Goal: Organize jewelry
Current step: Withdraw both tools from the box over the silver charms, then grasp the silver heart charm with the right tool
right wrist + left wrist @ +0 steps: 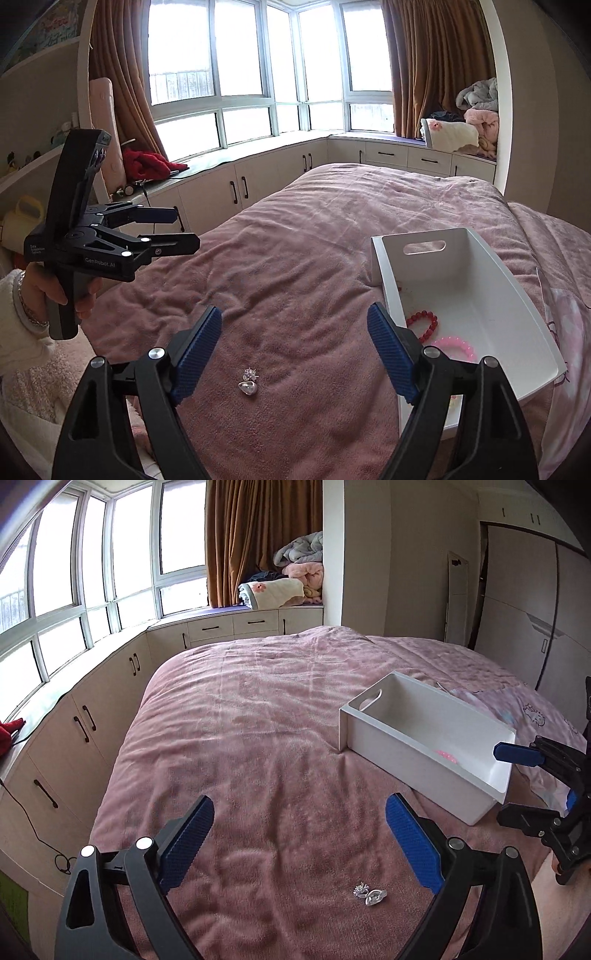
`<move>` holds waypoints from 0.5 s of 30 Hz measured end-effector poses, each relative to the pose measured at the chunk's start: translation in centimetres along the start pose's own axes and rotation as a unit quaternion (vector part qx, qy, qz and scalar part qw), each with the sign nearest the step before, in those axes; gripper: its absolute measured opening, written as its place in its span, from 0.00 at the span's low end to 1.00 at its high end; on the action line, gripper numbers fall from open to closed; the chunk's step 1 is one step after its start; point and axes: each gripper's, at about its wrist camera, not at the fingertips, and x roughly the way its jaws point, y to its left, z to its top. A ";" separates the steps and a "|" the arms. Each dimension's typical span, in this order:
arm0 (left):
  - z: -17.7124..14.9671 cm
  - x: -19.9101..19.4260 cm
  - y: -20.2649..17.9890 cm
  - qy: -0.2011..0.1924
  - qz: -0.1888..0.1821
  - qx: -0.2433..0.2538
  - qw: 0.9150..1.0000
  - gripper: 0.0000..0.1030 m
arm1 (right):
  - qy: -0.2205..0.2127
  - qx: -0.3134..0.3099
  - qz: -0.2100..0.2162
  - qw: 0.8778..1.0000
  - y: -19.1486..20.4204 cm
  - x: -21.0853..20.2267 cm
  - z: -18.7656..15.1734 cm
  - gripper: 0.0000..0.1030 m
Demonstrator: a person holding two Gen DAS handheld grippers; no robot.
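Note:
Two small silver jewelry pieces (369,894) lie on the pink bedspread, also in the right wrist view (249,382). A white bin (402,746) stands to their right; in the right wrist view the bin (517,295) holds a red bead bracelet (424,320) and a pink bead bracelet (456,345). My left gripper (299,838) is open and empty, just above the silver pieces. My right gripper (295,350) is open and empty, over the bed at the bin's near left rim. The left gripper also shows in the right wrist view (181,229), held up at left.
The pink bedspread (258,720) covers a wide bed. White cabinets (74,720) and a window seat run along the left and far sides. Folded blankets (288,579) are stacked at the far end. A wardrobe (535,609) stands at the right.

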 end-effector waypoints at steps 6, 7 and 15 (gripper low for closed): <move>-3.4 2.5 1.7 0.042 -0.052 -0.031 0.997 0.92 | 0.077 -0.006 0.055 0.995 2.1 4.8 -1.8 0.63; -3.9 3.2 1.6 0.050 -0.060 -0.033 0.996 0.92 | 0.088 -0.006 0.060 0.994 2.3 5.4 -2.2 0.62; -7.3 8.0 1.5 0.103 -0.114 -0.068 0.986 0.92 | 0.166 -0.005 0.066 0.984 2.0 10.0 -5.0 0.47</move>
